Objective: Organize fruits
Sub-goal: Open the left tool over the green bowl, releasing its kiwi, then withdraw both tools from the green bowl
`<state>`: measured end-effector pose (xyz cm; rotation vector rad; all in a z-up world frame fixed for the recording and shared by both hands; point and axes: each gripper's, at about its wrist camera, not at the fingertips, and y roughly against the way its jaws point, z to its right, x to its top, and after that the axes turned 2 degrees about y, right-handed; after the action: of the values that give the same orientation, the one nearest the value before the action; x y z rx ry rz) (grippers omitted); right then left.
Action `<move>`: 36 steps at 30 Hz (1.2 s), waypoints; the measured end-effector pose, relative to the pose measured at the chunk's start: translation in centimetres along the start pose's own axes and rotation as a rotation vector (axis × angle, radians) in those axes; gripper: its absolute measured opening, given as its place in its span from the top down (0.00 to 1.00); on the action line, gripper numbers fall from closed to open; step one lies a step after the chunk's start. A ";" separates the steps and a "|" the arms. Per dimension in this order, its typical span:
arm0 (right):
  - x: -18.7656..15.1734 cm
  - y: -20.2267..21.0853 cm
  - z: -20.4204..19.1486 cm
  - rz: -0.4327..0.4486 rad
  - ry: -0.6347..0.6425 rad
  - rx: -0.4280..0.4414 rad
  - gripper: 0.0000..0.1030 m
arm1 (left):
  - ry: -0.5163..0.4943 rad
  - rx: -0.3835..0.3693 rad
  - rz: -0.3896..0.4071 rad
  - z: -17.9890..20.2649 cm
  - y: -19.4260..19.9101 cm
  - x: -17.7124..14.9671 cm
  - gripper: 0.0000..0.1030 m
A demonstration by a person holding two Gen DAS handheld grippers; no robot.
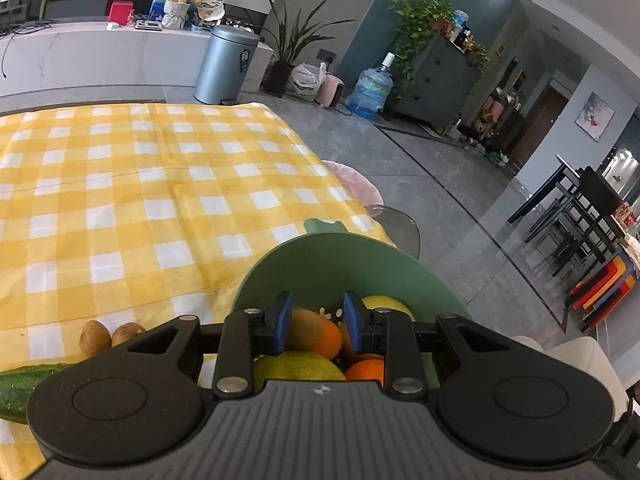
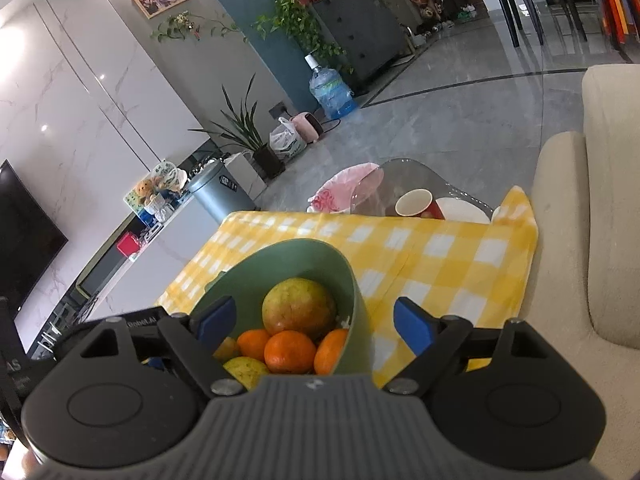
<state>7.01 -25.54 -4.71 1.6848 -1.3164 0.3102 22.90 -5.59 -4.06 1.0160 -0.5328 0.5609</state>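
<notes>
A green bowl (image 1: 320,248) of fruit stands on the yellow checked cloth (image 1: 120,200). My left gripper (image 1: 318,322) hangs over it. An orange (image 1: 316,336) lies between its blue pads, with a thin gap at the right pad. A lemon (image 1: 386,304) and another orange (image 1: 366,368) lie around it. In the right wrist view the bowl (image 2: 280,256) holds a large yellow-green fruit (image 2: 299,308) and several oranges (image 2: 290,350). My right gripper (image 2: 316,324) stands wide open astride the bowl's right wall and grips nothing.
Two brown kiwis (image 1: 95,336) and a cucumber (image 1: 20,388) lie on the cloth left of the bowl. A red paper cup (image 2: 416,204) and a white plate (image 2: 460,210) stand on the glass table end. A beige sofa (image 2: 580,240) runs along the right.
</notes>
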 end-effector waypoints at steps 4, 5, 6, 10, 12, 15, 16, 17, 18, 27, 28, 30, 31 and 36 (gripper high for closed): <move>-0.1 0.3 -0.3 0.008 0.011 0.003 0.19 | 0.028 0.012 0.021 -0.2 1.0 0.4 0.49; -0.1 0.3 -0.3 0.010 0.010 0.002 0.19 | 0.026 0.015 0.028 -0.2 1.4 0.5 0.47; -0.1 0.4 -0.2 0.012 0.008 0.001 0.19 | 0.024 0.018 0.035 -0.1 1.8 0.7 0.43; -0.2 0.5 -0.2 0.013 0.007 -0.005 0.18 | 0.058 0.020 0.051 -0.6 3.7 1.2 0.28; -0.1 0.6 -0.2 0.011 0.012 -0.012 0.18 | 0.076 0.023 0.047 -0.9 4.5 1.3 0.27; 0.1 0.8 -0.4 0.019 0.010 -0.021 0.13 | 0.082 0.035 0.023 -1.3 5.8 1.4 0.20; 0.2 1.0 -0.5 0.023 0.011 -0.024 0.12 | 0.077 0.041 0.016 -1.4 6.4 1.3 0.20; 0.2 1.1 -0.6 0.025 0.011 -0.025 0.12 | 0.078 0.051 0.019 -1.6 7.0 1.0 0.20; 0.3 1.2 -0.7 0.027 0.008 -0.024 0.12 | 0.079 0.060 0.024 -1.6 7.6 0.9 0.19; 1.1 2.8 -1.4 0.014 -0.031 0.037 0.08 | 0.049 0.125 0.034 -3.1 13.6 -1.0 0.19; 1.2 3.1 -1.7 0.014 -0.032 0.050 0.08 | 0.045 0.131 0.040 -3.3 14.1 -1.3 0.19; 1.4 3.6 -2.4 0.005 -0.023 0.084 0.08 | 0.038 0.151 0.049 -3.6 15.2 -1.8 0.19; 1.4 3.8 -2.9 -0.006 -0.013 0.105 0.08 | 0.037 0.157 0.050 -3.7 15.5 -2.1 0.19; 0.7 4.4 -6.5 -0.094 0.105 0.195 0.12 | 0.061 0.222 0.041 -5.5 17.1 -3.6 0.20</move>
<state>5.69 -20.83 1.39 1.8603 -1.1564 0.4780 9.89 5.71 2.09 1.1961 -0.4443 0.6969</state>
